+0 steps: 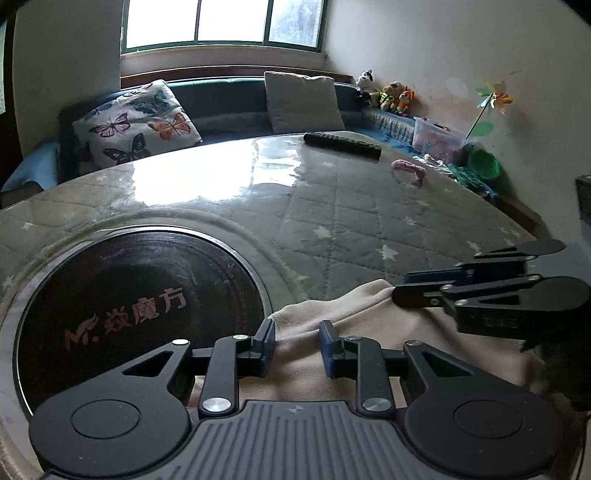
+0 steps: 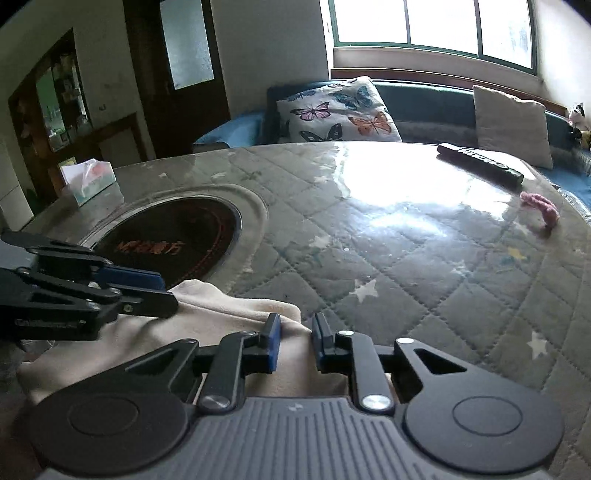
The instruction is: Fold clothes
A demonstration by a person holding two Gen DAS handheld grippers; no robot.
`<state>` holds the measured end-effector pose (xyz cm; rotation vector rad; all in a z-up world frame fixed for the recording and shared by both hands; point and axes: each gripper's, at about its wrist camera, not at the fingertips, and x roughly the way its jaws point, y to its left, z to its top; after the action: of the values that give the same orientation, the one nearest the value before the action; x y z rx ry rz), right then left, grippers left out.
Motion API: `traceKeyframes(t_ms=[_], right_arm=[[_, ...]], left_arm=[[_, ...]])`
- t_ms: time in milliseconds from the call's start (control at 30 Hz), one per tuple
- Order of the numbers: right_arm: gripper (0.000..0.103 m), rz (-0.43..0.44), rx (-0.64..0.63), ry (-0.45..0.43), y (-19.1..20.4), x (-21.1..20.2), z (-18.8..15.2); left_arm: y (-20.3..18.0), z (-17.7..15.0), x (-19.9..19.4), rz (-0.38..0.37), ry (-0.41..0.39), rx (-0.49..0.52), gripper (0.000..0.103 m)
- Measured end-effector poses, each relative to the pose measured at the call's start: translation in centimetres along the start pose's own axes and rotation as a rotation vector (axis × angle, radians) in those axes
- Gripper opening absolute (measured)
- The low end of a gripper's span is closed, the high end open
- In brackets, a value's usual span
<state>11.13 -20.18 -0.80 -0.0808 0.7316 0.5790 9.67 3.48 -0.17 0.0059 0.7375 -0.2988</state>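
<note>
Backlit window [image 1: 221,20], tabletop [image 1: 351,221] glare, fisheye-warped edges

my work surface: round table [image 1: 351,229], grey quilted star-print cover under a glossy clear sheet. set into it, a dark round cooktop [image 1: 140,299]. lying on it: cream garment [image 2: 207,325] at my near edge; black remote [image 1: 341,144] and pink fuzzy band [image 1: 408,170] far side; tissue box [image 2: 90,181].
</note>
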Motion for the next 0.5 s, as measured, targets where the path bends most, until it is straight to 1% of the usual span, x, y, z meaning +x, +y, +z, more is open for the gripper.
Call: traceKeyframes(t_ms=[133, 267, 400, 500], right_arm=[[0.017, 0.01, -0.004, -0.018, -0.2, -1.3, 0.1], [0.017, -0.006, -0.007, -0.05, -0.3, -3.7, -0.4], [0.017, -0.046, 0.022, -0.021, -1.3, -3.7, -1.6], [0.016, -0.043, 0.053, -0.038, -1.9, -4.0, -1.7]], left_arm=[[-0.2, -0.2, -0.3, 0.01, -0.012, 0.014, 0.029], [-0.5, -0.4, -0.3, 0.022, -0.017, 0.026, 0.029], [-0.8, -0.5, -0.3, 0.037, -0.025, 0.042, 0.03], [-0.9, -0.5, -0.7, 0.04, -0.032, 0.036, 0.03]])
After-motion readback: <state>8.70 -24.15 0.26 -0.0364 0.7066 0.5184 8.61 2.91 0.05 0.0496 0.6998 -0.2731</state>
